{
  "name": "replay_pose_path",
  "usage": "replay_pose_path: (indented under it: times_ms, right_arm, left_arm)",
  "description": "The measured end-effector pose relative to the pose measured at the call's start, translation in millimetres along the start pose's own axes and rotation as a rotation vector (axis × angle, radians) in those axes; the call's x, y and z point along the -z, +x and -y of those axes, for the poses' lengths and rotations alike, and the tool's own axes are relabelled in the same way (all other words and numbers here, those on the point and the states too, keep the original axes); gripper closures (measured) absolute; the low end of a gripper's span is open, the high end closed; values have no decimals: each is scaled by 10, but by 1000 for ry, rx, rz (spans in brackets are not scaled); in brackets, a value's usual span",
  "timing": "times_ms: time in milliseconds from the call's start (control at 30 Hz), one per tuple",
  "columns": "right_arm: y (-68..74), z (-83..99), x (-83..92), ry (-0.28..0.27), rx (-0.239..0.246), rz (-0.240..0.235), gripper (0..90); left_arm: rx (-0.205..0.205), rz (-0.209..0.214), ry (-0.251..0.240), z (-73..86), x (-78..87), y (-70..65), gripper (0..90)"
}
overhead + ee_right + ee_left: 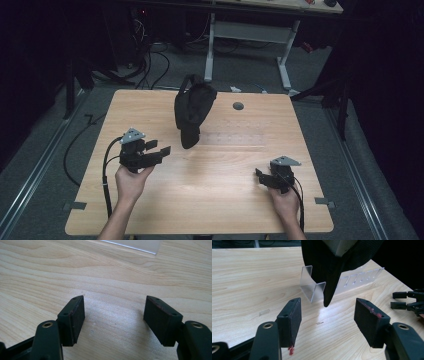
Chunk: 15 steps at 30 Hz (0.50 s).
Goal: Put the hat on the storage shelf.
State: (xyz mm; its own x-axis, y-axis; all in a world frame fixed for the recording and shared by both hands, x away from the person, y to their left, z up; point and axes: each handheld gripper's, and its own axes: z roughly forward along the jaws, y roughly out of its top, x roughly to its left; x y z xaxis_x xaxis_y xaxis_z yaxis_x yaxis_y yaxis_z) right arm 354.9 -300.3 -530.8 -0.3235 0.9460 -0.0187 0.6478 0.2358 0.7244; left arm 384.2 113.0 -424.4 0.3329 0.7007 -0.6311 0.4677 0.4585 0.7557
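A black fabric bag (192, 112) hangs over a clear acrylic stand (313, 287) at the middle back of the wooden table (225, 200). In the left gripper view the bag (332, 262) comes down to a pointed tip just beyond my jaws. My left gripper (161, 147) is held above the table to the left of the bag and points toward it. Its jaws (328, 308) stand open with nothing between them. My right gripper (258, 176) rests low near the front right, open (113, 303) over bare wood.
A round grommet hole (238, 106) lies right of the bag. The stand's flat slotted base (362, 278) stretches right, and its edge (135, 243) lies ahead of the right jaws. A small clear chip (264, 312) lies on the wood. A white desk frame (250, 35) stands beyond the table.
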Motion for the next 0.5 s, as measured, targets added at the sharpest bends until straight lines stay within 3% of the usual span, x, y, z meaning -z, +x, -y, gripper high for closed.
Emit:
replay_pose_path:
  times_ms: [233, 500]
  right_arm:
    - [0, 0, 0, 0, 0, 0, 336]
    - [-1, 0, -1, 0, 1, 0, 336]
  left_arm:
    - [3, -9, 1, 26, 90, 48, 387]
    - [36, -8, -20, 11, 198, 98, 387]
